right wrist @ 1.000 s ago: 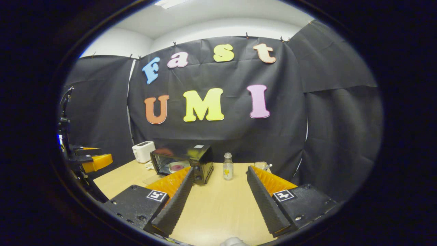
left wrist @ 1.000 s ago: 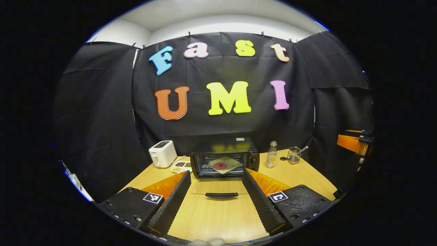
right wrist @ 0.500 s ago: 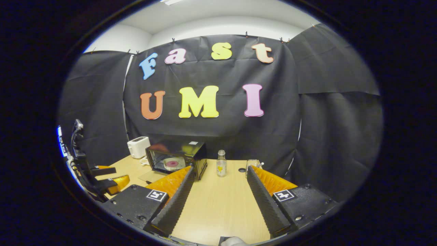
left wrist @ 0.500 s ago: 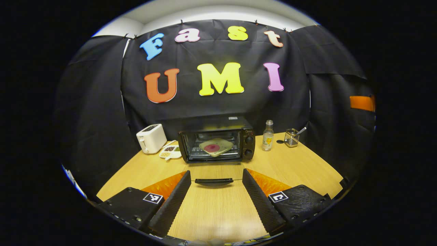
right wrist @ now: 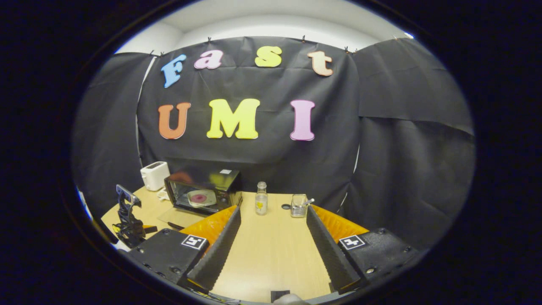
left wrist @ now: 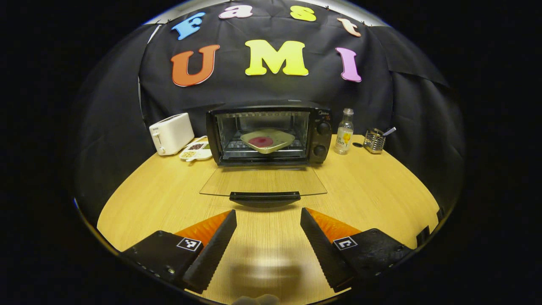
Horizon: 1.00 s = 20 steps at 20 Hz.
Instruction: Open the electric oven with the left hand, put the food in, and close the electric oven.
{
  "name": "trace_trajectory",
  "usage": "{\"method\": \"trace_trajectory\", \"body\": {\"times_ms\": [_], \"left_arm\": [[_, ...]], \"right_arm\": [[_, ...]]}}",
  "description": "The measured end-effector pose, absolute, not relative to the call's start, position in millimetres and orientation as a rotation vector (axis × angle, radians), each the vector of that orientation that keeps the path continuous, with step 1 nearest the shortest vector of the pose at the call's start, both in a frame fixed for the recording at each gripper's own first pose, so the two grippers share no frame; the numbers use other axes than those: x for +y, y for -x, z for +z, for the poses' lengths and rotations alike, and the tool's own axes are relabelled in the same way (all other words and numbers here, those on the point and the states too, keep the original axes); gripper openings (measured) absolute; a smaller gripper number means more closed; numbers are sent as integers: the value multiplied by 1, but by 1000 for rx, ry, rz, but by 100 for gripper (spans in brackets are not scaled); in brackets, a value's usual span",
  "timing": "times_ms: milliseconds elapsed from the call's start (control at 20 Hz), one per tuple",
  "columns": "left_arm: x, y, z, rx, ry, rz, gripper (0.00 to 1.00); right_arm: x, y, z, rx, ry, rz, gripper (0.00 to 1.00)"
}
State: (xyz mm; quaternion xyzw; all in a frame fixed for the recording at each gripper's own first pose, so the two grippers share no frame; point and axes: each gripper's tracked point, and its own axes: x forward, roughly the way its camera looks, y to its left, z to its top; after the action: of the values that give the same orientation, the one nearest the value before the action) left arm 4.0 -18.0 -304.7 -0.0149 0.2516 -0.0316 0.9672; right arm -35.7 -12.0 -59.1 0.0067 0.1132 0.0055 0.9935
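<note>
The black electric oven (left wrist: pixel 271 132) stands at the back of the wooden table with its glass door (left wrist: pixel 263 181) folded down flat. A pale square plate with a dark red food item (left wrist: pixel 266 140) rests on the rack inside. My left gripper (left wrist: pixel 268 215) is open just in front of the door's black handle (left wrist: pixel 264 198), touching nothing. In the right gripper view the oven (right wrist: pixel 203 189) sits far left with the plate (right wrist: pixel 199 198) inside. My right gripper (right wrist: pixel 273 214) is open and empty over the table. The left gripper (right wrist: pixel 129 220) appears low at the left there.
A white toaster (left wrist: pixel 171 133) and a small divided snack dish (left wrist: pixel 196 151) stand left of the oven. To its right are a glass bottle (left wrist: pixel 344 131) and a wire holder with a utensil (left wrist: pixel 375 140). Black cloth walls close the back and sides.
My left gripper has dropped lower and moved closer to the oven, so the open door and its handle now lie just beyond the fingertips. The right gripper drifted right, away from the oven.
</note>
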Motion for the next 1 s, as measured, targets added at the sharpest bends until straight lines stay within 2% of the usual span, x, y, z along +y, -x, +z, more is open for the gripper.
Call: {"method": "trace_trajectory", "body": {"times_ms": [100,550,1000], "left_arm": [[-20,-13,-321,531,31,-79,97],[-19,-59,-370,601,12,-94,97],[-13,-67,-370,630,25,-83,97]], "right_arm": [[-14,36,-64,249,-23,-24,96],[-21,39,-73,310,-34,-127,99],[-21,34,-77,317,-63,-158,99]]}}
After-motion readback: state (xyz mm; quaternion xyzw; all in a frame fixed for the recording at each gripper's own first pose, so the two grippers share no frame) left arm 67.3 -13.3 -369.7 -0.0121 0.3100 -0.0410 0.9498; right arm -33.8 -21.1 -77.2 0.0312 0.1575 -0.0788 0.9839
